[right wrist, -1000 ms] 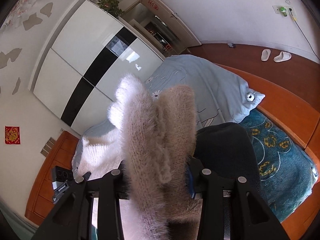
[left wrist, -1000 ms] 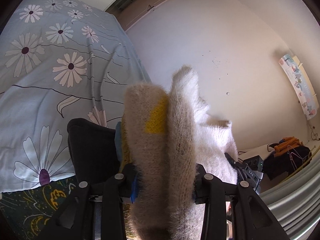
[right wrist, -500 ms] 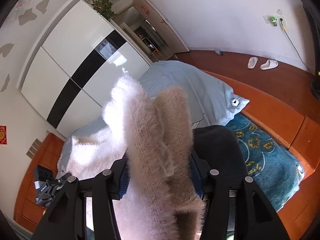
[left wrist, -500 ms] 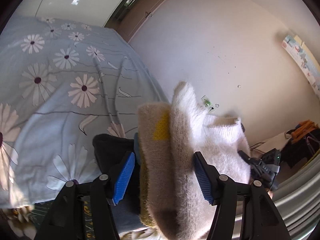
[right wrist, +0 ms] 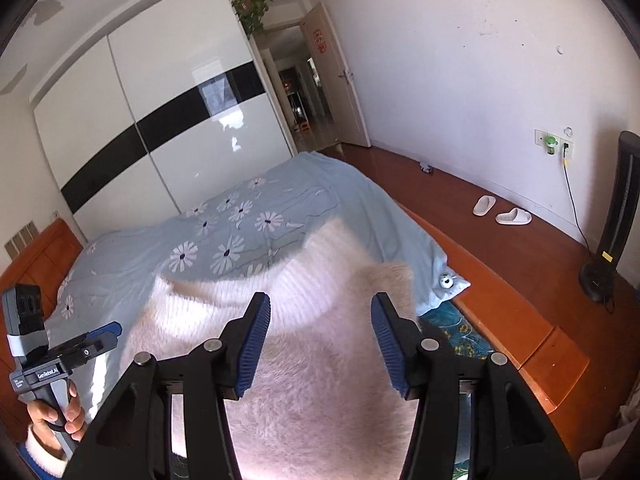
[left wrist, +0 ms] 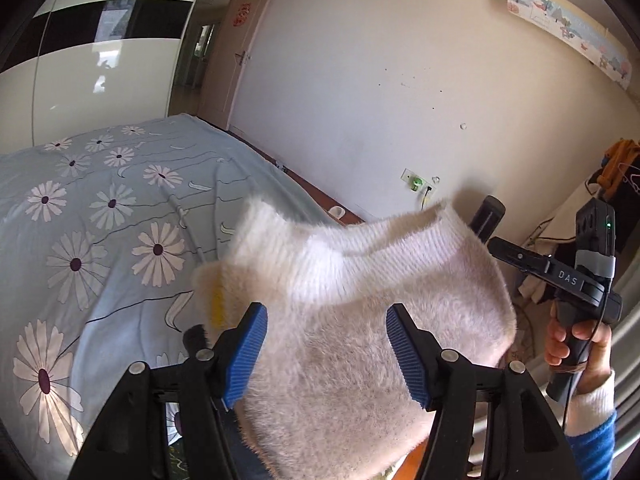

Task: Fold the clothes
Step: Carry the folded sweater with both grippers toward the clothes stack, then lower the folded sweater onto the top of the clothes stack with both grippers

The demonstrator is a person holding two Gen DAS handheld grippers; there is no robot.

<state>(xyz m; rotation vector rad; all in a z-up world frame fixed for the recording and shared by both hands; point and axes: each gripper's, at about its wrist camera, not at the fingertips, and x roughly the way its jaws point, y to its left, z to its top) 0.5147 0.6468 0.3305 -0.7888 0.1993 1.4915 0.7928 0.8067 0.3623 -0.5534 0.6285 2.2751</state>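
Left wrist view: the left gripper [left wrist: 326, 344] stands wide, its blue ribbed pads [left wrist: 248, 350] well apart and gripping nothing. A fluffy cream sweater [left wrist: 360, 320] fills the gap between and beyond them, blurred at its top edge. Its upper part is a white ribbed band, the lower part longer pale pile, and a small yellow patch shows at its left edge. It lies just in front of the claw, over the near edge of the bed; whether it touches the pads I cannot tell. On the left spreads a light blue duvet [left wrist: 100, 220] printed with white daisies. At the far right the person's right hand [left wrist: 572, 340] holds the right gripper's handle, whose fingers reach toward the sweater's right edge; their tips are hidden behind the knit. A green plug-in [left wrist: 416, 182] sits in a wall socket beyond.

Right wrist view: the right gripper [right wrist: 318, 344] is likewise spread wide, holding nothing. The sweater [right wrist: 320, 380] lies under and ahead of it, ribbed band at the far side, fluffy pile nearer. The daisy duvet [right wrist: 260, 216] stretches behind to a white wardrobe [right wrist: 140, 120] with a black band. At near left the left hand [right wrist: 52, 412] holds its gripper. White slippers [right wrist: 502, 212] lie on the wooden floor at right, near a black tower fan [right wrist: 616, 216].
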